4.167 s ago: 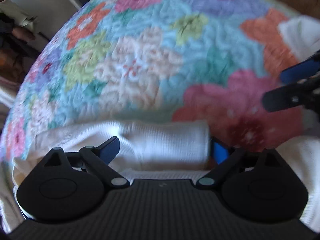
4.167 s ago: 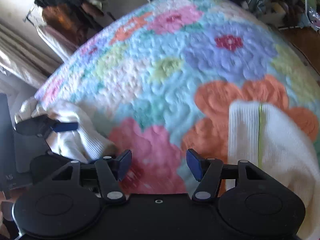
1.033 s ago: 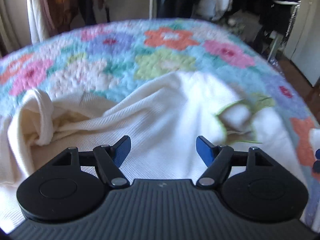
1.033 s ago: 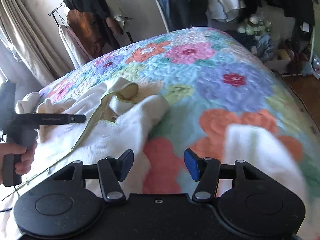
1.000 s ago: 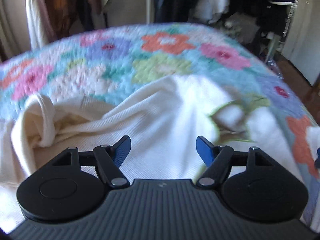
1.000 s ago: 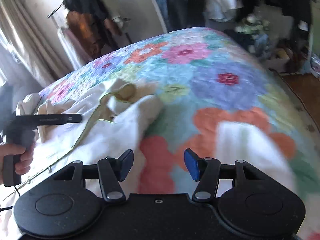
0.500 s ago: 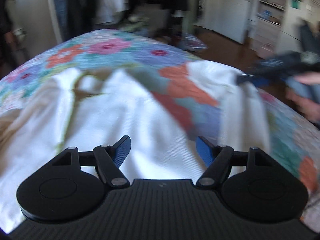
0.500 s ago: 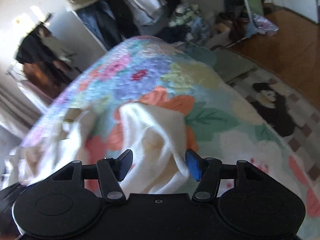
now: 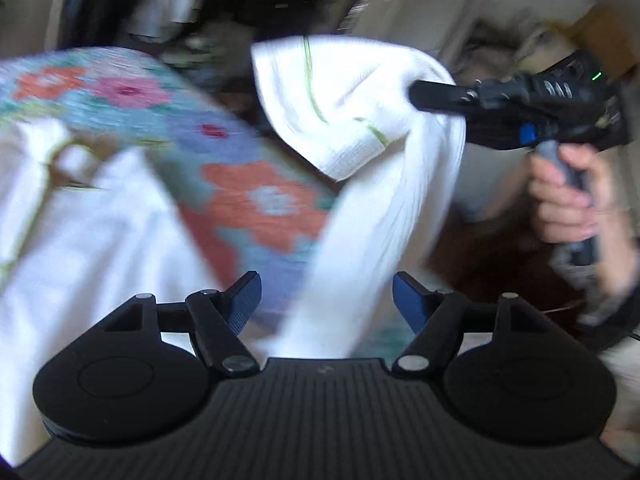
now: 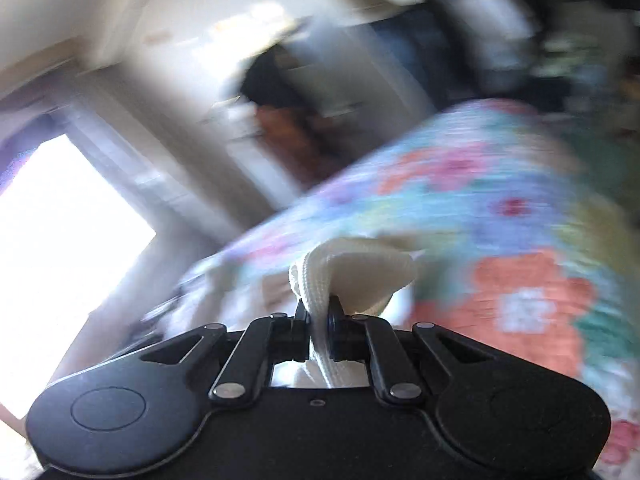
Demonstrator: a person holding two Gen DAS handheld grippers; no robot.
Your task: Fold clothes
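Note:
A cream knit garment (image 9: 100,216) with thin green trim lies on the flowered quilt (image 9: 264,196). My right gripper (image 10: 319,326) is shut on a fold of this garment (image 10: 356,276) and holds it lifted above the bed; in the left wrist view the right gripper (image 9: 416,94) pinches the raised sleeve end (image 9: 352,120) at upper right. My left gripper (image 9: 326,294) is open and empty, with the hanging sleeve between and just beyond its fingertips.
The quilt (image 10: 500,216) covers the bed; its edge drops off at the right. Hanging clothes and clutter (image 9: 240,4) stand behind the bed. A bright window (image 10: 60,248) is at the left in the right wrist view. Both views are motion-blurred.
My right gripper has closed on the cream sleeve end and lifted it off the quilt. My left gripper stayed open and swung right toward the bed's edge.

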